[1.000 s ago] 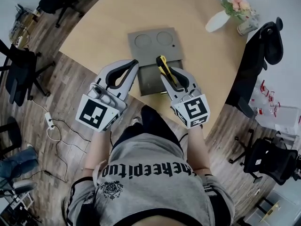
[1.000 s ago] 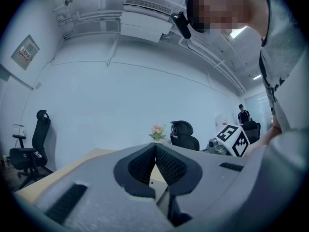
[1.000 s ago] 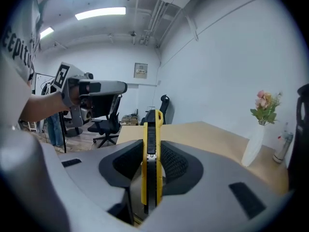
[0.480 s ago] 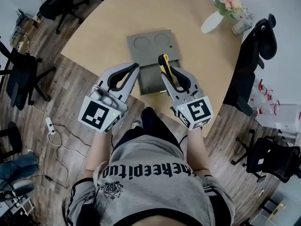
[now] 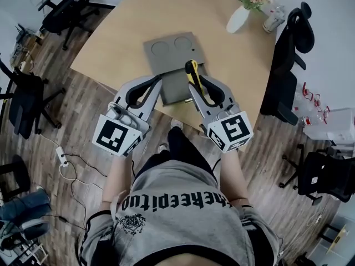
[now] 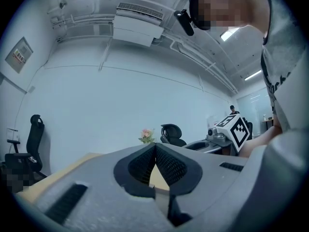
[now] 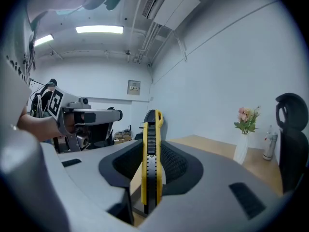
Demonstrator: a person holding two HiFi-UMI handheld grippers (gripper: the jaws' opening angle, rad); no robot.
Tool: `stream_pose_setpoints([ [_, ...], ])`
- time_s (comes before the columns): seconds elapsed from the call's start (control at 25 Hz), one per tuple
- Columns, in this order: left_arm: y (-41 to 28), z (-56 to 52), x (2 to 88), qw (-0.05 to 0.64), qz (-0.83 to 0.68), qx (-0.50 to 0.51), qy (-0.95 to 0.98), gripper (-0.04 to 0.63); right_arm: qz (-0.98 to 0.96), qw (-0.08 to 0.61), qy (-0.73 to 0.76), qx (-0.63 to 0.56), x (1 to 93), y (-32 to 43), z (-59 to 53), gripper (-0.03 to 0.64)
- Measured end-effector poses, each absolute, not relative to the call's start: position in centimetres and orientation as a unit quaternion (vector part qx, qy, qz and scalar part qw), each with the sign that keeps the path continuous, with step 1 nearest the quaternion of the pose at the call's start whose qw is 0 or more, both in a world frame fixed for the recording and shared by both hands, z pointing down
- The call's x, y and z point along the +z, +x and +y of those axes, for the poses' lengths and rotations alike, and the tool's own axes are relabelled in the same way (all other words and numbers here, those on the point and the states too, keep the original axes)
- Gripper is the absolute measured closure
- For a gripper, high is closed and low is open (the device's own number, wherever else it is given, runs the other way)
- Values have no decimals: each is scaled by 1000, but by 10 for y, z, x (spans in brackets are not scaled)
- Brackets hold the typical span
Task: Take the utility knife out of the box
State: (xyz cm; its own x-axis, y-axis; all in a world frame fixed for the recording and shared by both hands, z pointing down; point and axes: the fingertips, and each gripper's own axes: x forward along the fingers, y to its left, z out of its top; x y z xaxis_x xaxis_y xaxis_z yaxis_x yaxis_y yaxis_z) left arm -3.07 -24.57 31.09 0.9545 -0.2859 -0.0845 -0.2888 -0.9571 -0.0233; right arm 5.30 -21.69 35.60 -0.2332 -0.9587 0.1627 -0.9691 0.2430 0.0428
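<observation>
Wooden table (image 5: pixel 138 13), grey box (image 5: pixel 166 54), plank floor (image 5: pixel 77 112)

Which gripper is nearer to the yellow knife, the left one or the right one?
Right. The right gripper holds the knife between its jaws. The left gripper, jaws together and empty, is beside it on the left, apart from the knife.

The knife (image 7: pixel 150 168) looks like yellow and black plastic, ribbed down its middle. The right gripper (image 7: pixel 151 142) has matt grey plastic shells and black knurled pads (image 7: pixel 176 164). At centre, the box (image 5: pixel 166 51) is matt grey, the table (image 5: pixel 138 15) smooth pale wood, and the floor (image 5: pixel 72 121) dark planks.
</observation>
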Motion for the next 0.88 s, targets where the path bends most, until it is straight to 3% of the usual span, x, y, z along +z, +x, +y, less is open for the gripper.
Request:
stream_pose_setpoints([
  [0.88, -34, -210, 291, 29, 149, 65, -986, 578, -779, 52, 625, -2, 320, 47, -170, 499],
])
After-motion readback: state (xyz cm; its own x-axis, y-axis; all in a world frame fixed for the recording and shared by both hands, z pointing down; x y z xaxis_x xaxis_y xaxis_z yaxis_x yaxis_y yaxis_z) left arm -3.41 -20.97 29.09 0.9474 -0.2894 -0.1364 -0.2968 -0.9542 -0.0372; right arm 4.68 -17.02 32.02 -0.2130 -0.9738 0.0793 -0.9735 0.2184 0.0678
